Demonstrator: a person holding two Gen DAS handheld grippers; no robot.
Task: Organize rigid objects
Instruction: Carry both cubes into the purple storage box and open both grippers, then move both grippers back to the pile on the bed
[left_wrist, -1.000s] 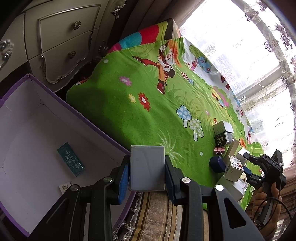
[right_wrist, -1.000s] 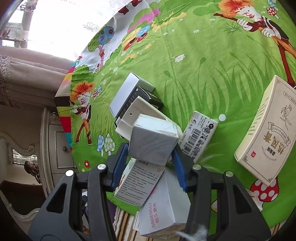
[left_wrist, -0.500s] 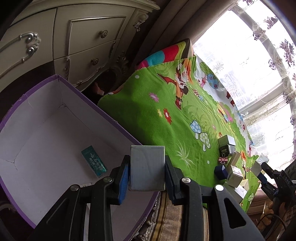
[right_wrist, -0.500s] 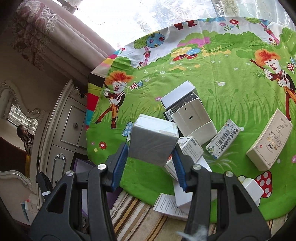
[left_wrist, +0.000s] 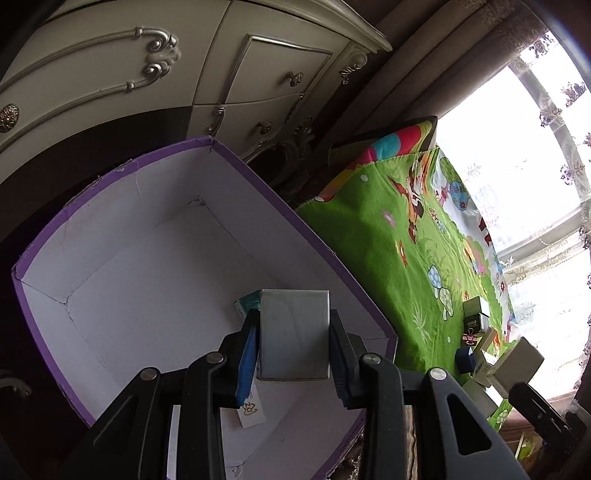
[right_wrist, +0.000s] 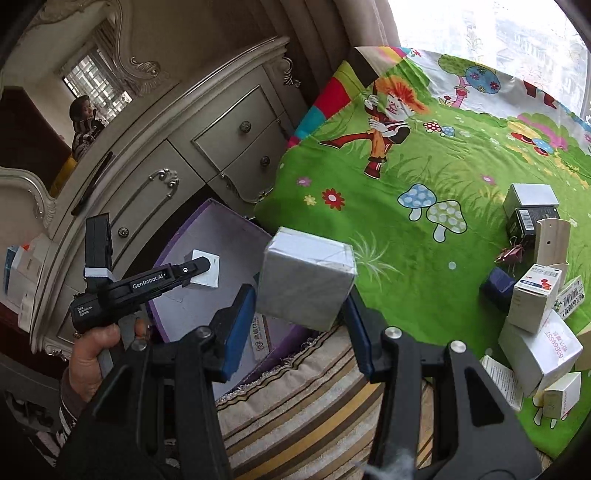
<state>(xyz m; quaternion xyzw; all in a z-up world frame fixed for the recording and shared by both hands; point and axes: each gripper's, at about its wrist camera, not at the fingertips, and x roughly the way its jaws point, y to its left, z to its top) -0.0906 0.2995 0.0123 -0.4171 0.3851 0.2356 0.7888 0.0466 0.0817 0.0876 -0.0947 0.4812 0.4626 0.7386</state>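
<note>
Left wrist footage shows a small grey box (left_wrist: 294, 334) pinched between the jaws of the left gripper (left_wrist: 294, 347), held above the open purple storage box (left_wrist: 280, 195), over the near right part of its white floor. Straight below lies the drop: nothing but a teal packet (left_wrist: 246, 303), half covered by the held box, and a small white tag (left_wrist: 252, 408) is seen on the floor there. From the right wrist, a second grey box (right_wrist: 306, 282) is seen clamped in the right gripper (right_wrist: 301, 310), poised over the striped cushion (right_wrist: 306, 398) just outside the container's rim, so the left gripper is judged nearer to a release. Both held boxes are roughly cubic, and no long axis need be minded.

More cartons (right_wrist: 535, 334) remain piled on the green cartoon cloth (right_wrist: 388, 236), well apart from the container. The container's near wall is hidden behind the gripper bodies, and printing on the teal packet cannot be read; the height of the left box above the floor is perhaps slight, though the fisheye makes this hard to judge
</note>
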